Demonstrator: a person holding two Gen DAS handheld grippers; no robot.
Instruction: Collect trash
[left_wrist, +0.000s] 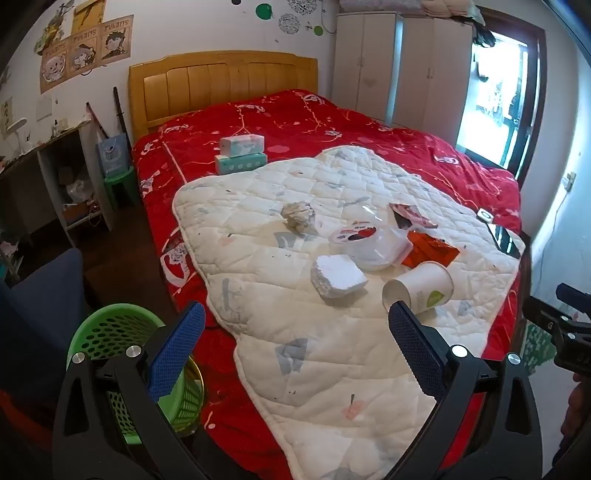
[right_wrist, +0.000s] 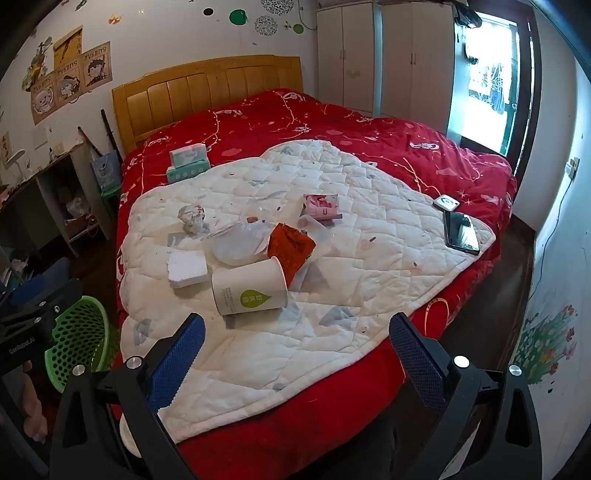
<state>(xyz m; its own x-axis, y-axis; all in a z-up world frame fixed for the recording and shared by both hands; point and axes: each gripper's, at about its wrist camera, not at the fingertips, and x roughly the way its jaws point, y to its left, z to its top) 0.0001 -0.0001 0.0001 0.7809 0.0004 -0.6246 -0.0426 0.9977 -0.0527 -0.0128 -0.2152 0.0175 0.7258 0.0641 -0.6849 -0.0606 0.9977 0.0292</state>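
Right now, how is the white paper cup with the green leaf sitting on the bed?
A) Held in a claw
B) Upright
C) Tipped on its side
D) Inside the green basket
C: the paper cup lies on its side on the white quilt, apart from both open claws and outside the green basket.

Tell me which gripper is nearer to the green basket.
Left. The green basket sits just beside and under the left gripper. The right gripper hovers over the bed's corner, with the basket off to its far left.

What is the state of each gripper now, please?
Left gripper: open, holding nothing.
Right gripper: open, holding nothing.
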